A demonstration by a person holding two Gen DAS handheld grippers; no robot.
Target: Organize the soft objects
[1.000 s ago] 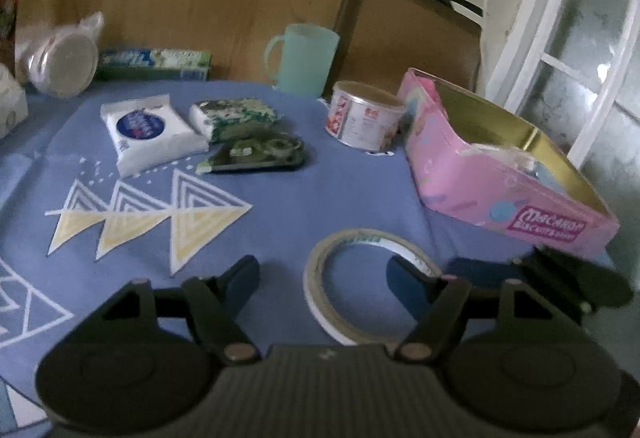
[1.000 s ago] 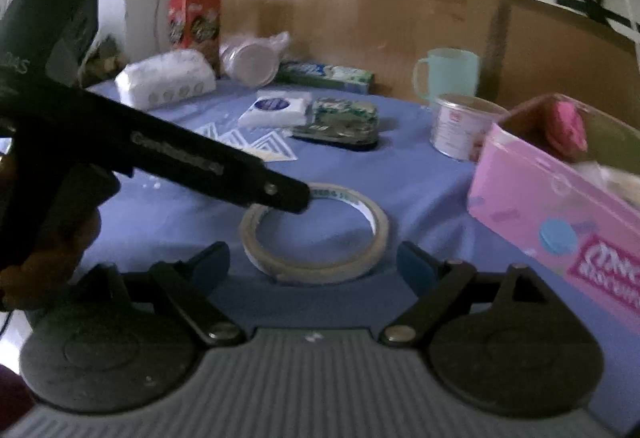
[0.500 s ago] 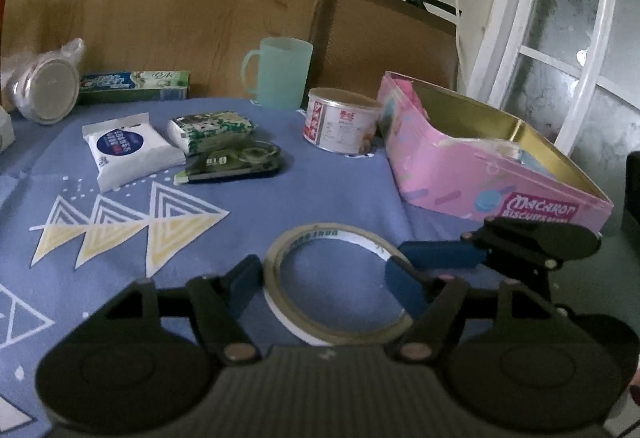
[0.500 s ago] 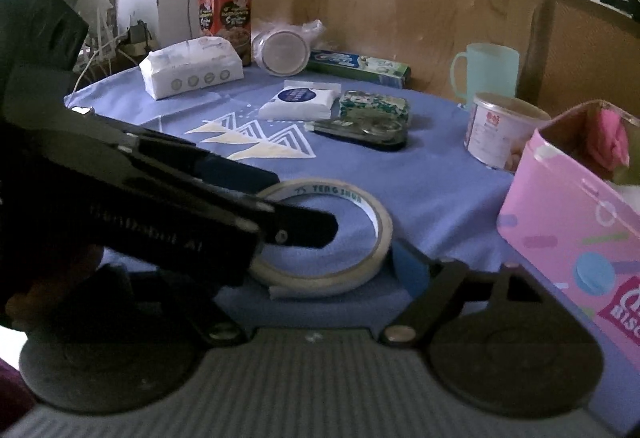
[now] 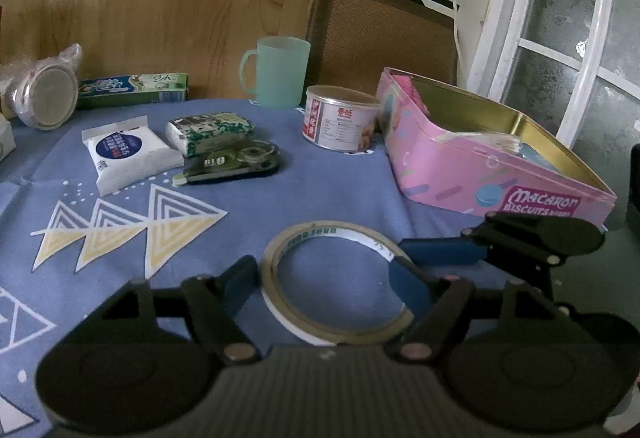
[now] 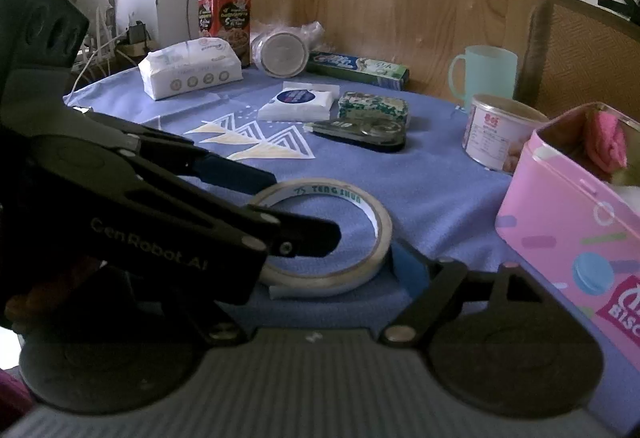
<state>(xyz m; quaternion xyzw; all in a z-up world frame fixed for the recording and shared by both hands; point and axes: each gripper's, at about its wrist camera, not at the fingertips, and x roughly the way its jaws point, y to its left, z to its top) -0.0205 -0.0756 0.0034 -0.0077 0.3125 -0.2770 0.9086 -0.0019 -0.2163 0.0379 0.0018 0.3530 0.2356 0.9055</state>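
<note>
A pink biscuit tin (image 5: 496, 173) stands open at the right, with a pink soft thing (image 6: 606, 141) and pale items inside. A white tissue pack (image 5: 128, 153) and a green patterned pack (image 5: 210, 131) lie at the back left. A large white tissue pack (image 6: 192, 67) lies far left in the right wrist view. A tape roll (image 5: 336, 282) lies flat between my left gripper's (image 5: 328, 278) open fingers. My right gripper (image 6: 332, 258) is open beside the same roll (image 6: 324, 238), and the left gripper's body crosses in front of its left finger.
A correction tape dispenser (image 5: 232, 161), a small can (image 5: 340, 121), a mint cup (image 5: 276, 71), a toothpaste box (image 5: 132, 89) and a bagged lid (image 5: 44, 93) stand on the blue cloth (image 5: 320, 189). A cereal box (image 6: 226, 13) and a chair (image 5: 380, 37) are behind.
Both grippers have drawn back and closer together around the tape roll. The left gripper now covers more of the right wrist view.
</note>
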